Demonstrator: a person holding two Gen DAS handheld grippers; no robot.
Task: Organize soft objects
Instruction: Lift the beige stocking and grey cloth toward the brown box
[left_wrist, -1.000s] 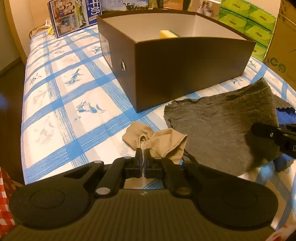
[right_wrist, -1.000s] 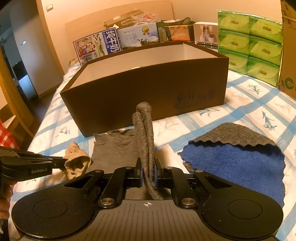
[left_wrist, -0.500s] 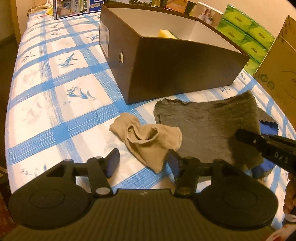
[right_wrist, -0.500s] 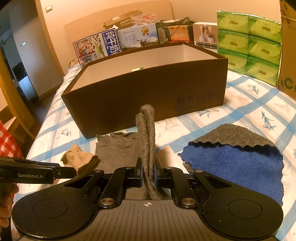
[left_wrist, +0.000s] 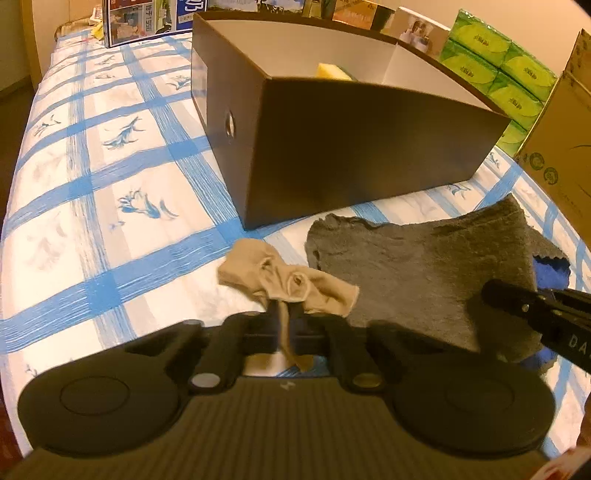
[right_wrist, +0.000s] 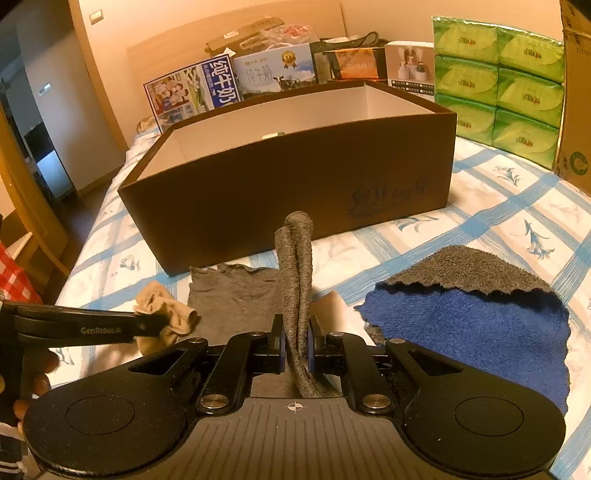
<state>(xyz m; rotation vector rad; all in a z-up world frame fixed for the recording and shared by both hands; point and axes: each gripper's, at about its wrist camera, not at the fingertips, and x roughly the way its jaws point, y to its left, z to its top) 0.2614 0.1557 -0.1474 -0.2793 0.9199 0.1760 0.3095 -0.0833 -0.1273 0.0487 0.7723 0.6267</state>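
We find the left gripper (left_wrist: 285, 314) with its jaws closed on the near edge of a beige sock (left_wrist: 286, 282); a strip of the fabric hangs down between the fingers, and the rest of the sock lies crumpled on the bedsheet (left_wrist: 110, 206) just ahead of the jaws. In the right wrist view the same sock (right_wrist: 166, 314) sits at the tip of the left gripper (right_wrist: 147, 325).

The right gripper (right_wrist: 295, 345) has its jaws pinched narrow on a fold of grey towel (right_wrist: 295, 266), which stands up in a double ridge ahead of the fingers. The remainder of that towel (left_wrist: 417, 273) lies spread on the sheet to the right of the left jaws, touching the sock. We cannot tell from these views how much of the towel is lifted clear of the bed.

Beyond both sets of jaws stands an open brown cardboard box (right_wrist: 288, 195) with a white interior. A yellow item (left_wrist: 332, 71) shows above its rim; we take it to be a sponge, though little of it is visible.

To the right of the right jaws lies a blue and grey fleece cloth (right_wrist: 469, 328), folded over at its far edge. Green tissue packs (right_wrist: 498, 77) are stacked beyond it.
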